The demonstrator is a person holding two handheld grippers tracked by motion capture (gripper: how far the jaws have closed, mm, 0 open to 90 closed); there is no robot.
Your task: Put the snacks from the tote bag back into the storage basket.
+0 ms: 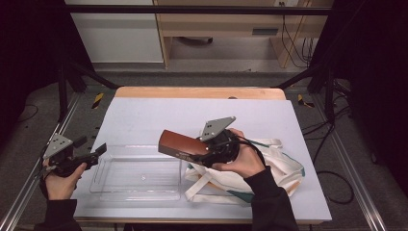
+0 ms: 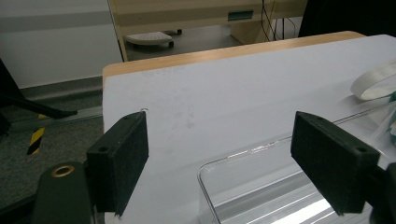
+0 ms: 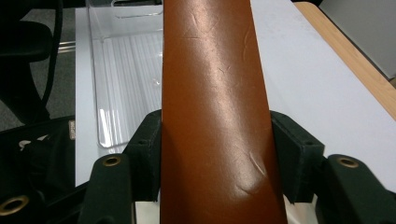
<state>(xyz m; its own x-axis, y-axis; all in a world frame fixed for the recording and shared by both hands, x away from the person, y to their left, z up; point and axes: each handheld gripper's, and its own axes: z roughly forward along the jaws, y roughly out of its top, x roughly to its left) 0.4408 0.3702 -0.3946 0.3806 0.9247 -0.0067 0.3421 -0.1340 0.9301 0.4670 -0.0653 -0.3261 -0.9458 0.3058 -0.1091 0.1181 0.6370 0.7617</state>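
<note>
My right tool (image 1: 199,150) pinches the brown case (image 1: 180,144), sticking out ahead of it, beside the clear tray (image 1: 137,174); my left tool (image 1: 98,150) is spread, empty. The smooth case could slip.

Right gripper (image 1: 204,149): fingertips hidden in the high view behind the brown case (image 1: 180,144); case's near end sits under the hand. Printing along the case's dark side edge too small to read. In the right gripper view the case (image 3: 215,112) runs off top and bottom edges, ends unseen. Clear tray (image 2: 261,186) cut off by the bottom and right of the left gripper view. Tote bag (image 1: 284,168) partly covered by hand and sleeve at lower centre.
</note>
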